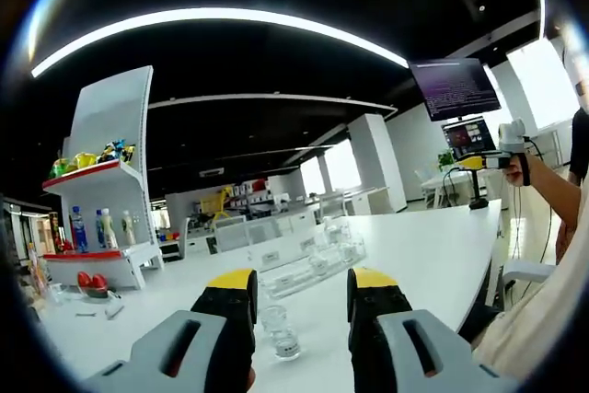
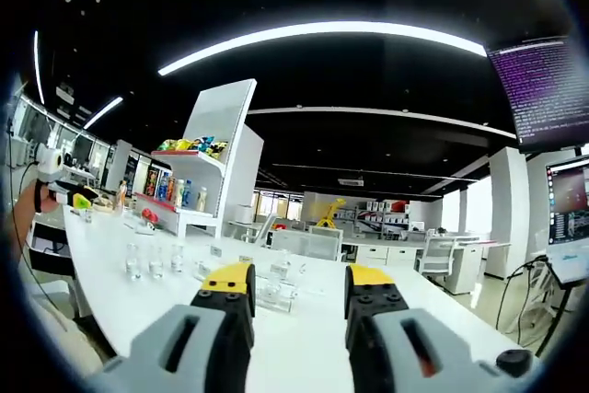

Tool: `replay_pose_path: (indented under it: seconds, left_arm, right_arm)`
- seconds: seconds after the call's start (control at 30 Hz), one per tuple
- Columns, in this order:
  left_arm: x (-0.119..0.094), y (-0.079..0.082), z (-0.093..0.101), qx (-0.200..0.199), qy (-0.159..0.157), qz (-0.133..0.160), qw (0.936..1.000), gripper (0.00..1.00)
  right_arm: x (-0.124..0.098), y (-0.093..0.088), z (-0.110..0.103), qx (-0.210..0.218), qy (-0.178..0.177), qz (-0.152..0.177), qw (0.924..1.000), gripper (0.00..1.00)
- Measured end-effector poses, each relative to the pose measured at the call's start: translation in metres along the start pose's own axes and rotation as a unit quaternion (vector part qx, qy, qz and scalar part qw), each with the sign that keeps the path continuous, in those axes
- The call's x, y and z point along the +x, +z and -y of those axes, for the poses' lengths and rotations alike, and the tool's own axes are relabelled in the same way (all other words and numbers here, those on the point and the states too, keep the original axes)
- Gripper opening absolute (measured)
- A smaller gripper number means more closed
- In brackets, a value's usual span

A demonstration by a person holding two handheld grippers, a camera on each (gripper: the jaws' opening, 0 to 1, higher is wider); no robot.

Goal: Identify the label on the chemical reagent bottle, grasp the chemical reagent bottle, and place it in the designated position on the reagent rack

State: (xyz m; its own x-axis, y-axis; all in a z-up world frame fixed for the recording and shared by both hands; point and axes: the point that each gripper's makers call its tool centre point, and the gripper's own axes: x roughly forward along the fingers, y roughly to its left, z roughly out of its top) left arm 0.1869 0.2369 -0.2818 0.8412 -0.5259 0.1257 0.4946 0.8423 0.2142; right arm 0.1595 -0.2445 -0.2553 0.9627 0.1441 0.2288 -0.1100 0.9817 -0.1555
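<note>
My left gripper [image 1: 302, 281] is open above the white table, nothing between its yellow-tipped jaws. Just below the gap stand two small clear glass reagent bottles [image 1: 279, 327]; their labels are too small to read. Beyond them lies the clear acrylic reagent rack [image 1: 313, 260]. My right gripper [image 2: 299, 275] is also open and empty. In the right gripper view the rack [image 2: 276, 290] sits ahead between the jaws, and three small clear bottles [image 2: 154, 261] stand in a row to its left.
A white shelf unit [image 1: 110, 181] with drink bottles and toys stands at the table's end, also visible as the shelf [image 2: 216, 181]. Monitors [image 1: 456, 89] hang at right. A person's arm [image 1: 552, 186] holds the other gripper [image 1: 504, 149] over the table edge.
</note>
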Motion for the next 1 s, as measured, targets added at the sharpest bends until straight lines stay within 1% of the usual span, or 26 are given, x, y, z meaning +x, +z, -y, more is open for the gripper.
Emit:
replay_pose_path:
  seconds: [0.4,0.7,1.0]
  left_arm:
    - [-0.008,0.002,-0.005,0.001,0.007,0.005,1.0000,0.40]
    - [-0.014,0.006,-0.003,0.001,0.007,0.012,0.9999,0.40]
    - [-0.013,0.004,0.000,0.000,0.001,0.007,1.0000,0.40]
  right_arm:
    - [-0.022,-0.008,0.004,0.009,-0.015,-0.007,0.9998,0.38]
    - [-0.029,-0.006,-0.002,0.006,-0.010,-0.005,0.9999,0.38]
    - [-0.030,0.000,-0.004,0.012,-0.008,0.001,0.9999,0.38]
